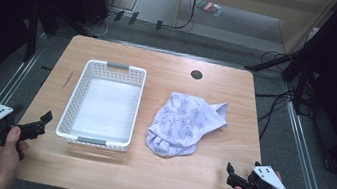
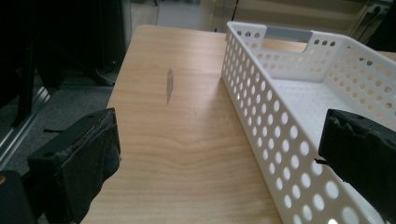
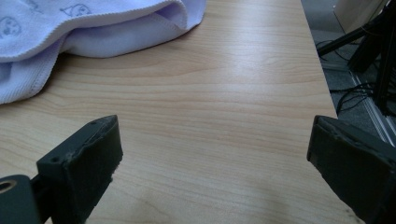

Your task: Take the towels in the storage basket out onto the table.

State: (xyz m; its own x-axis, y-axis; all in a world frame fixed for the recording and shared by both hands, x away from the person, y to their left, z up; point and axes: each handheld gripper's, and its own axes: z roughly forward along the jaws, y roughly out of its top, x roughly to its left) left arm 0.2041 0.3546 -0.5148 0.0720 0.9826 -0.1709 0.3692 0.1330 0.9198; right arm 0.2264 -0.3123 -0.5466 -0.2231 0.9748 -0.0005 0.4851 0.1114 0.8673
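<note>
Now both grippers — left point(image 1: 43, 121), right point(image 1: 229, 173) — are held wide open, nothing gripped; cloth point(image 1: 182, 123) lies crumpled beside the basket point(image 1: 70, 105).

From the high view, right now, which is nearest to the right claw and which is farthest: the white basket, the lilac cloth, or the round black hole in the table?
Measured from the right claw:
1. The lilac cloth, crumpled just ahead and to the left, is nearest.
2. The round black hole, near the far edge of the table.
3. The white basket, across on the left half.
The hole and the basket's nearest corner are close to equal.
</note>
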